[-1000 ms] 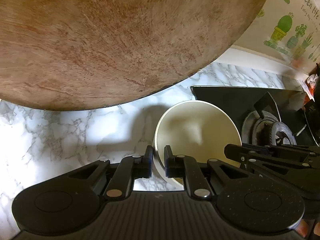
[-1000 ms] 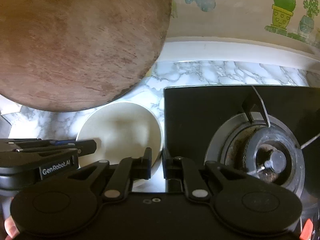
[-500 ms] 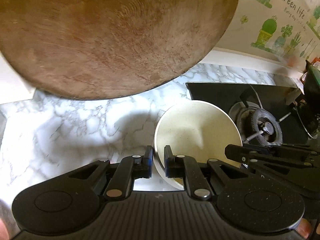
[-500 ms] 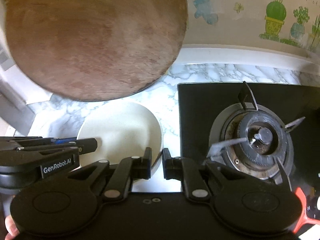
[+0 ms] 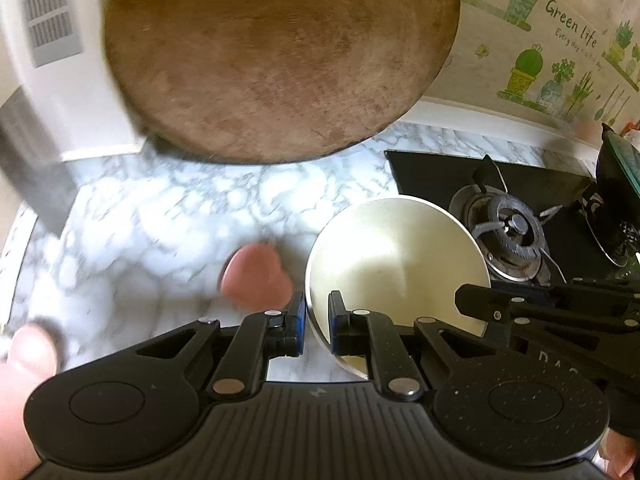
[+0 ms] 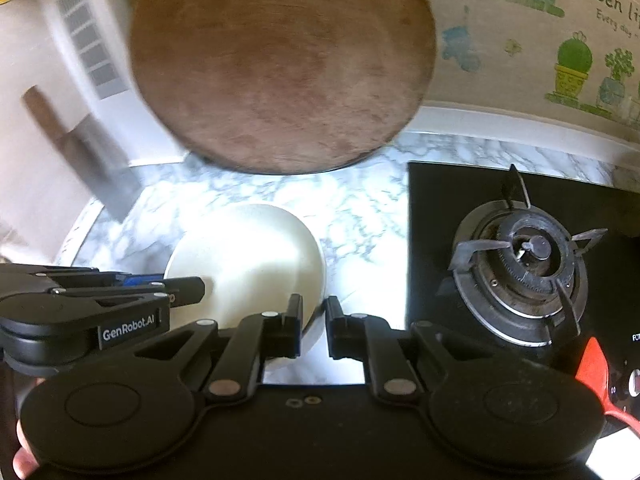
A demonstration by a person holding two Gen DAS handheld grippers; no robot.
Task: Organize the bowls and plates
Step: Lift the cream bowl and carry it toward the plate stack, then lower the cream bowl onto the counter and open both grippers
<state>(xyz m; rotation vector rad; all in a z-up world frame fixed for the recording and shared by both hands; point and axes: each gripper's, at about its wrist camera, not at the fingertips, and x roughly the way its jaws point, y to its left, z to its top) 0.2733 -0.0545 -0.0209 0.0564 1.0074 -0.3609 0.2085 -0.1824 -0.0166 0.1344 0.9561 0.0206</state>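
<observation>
A cream bowl [image 5: 396,256] hangs above the marble counter [image 5: 160,216], held from both sides. My left gripper [image 5: 317,320] is shut on its left rim, one pad inside and one outside. My right gripper [image 6: 313,324] is shut on the right rim of the same bowl [image 6: 248,252]. Each view shows the other gripper at the bowl's far side: the right gripper [image 5: 520,308] and the left gripper [image 6: 120,292]. The bowl is empty inside. Its bottom is hidden.
A large round wooden board [image 5: 280,56] leans at the back of the counter. A black gas stove [image 6: 524,256] lies to the right, a dark pan [image 5: 616,200] beyond it. A white vented appliance [image 5: 52,40] stands at the left. A blurred pink heart-shaped thing [image 5: 256,276] shows below.
Both grippers have lifted with the bowl and drawn back from the board. More counter, the whole burner and the white appliance now show, and the pink thing has come into view.
</observation>
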